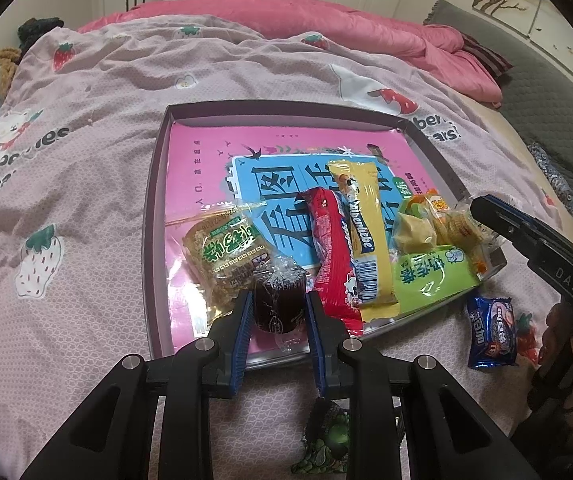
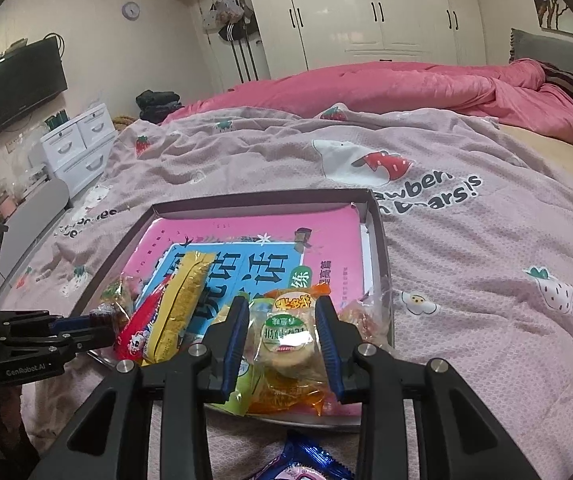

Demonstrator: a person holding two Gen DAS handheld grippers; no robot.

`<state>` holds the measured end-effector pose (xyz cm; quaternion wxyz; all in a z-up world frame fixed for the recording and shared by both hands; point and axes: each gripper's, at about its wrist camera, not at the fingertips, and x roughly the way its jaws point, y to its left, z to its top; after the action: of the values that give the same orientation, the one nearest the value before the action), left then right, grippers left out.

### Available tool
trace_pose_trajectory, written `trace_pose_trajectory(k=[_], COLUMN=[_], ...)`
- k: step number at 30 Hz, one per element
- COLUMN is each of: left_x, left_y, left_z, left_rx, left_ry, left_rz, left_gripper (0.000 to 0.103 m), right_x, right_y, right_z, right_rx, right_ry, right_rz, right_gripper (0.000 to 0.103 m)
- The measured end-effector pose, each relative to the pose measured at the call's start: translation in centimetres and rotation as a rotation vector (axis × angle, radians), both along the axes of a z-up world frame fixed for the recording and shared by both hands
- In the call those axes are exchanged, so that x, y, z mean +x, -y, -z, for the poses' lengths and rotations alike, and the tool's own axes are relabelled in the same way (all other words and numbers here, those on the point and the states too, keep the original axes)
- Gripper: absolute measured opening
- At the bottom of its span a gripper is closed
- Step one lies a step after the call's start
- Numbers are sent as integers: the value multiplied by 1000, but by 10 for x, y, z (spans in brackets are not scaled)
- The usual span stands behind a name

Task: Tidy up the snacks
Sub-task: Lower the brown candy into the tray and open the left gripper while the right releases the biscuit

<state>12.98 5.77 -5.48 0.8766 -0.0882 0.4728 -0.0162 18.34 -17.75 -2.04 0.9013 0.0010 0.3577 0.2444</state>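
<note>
We have the left tongs (image 1: 278,304) straddling a dark cellophane-wrapped candy (image 1: 280,294) at the tray's near rim (image 1: 154,216) while the right tongs (image 2: 282,330) gape around an orange-wrapped cake (image 2: 286,344) (grip unconfirmed on both), so slippery wrappers could squirt free onto the bed.

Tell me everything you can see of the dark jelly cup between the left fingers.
The jelly cup is small, round and dark purple-brown, of clear plastic, with a crinkled clear film on top and a printed label on its side. It stands about upright at the tray's near edge, on the pink book. The left gripper brackets it, blue pads close at each side; firm contact is unclear. A green-printed snack pack leans against its far left side.
</note>
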Motion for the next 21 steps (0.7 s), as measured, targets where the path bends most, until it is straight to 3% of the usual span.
trace_pose_trajectory(k=[15, 21], left_x=[-1, -3], left_y=[1, 0], left_z=[-7, -12], left_rx=[8, 3], left_ry=[14, 23], left_rz=[1, -1], left_gripper=[28, 35], right_x=[-2, -5], right_y=[14, 18], right_z=[-7, -13], right_rx=[53, 64], right_ry=[-7, 6], right_rz=[32, 41], right_gripper=[36, 36])
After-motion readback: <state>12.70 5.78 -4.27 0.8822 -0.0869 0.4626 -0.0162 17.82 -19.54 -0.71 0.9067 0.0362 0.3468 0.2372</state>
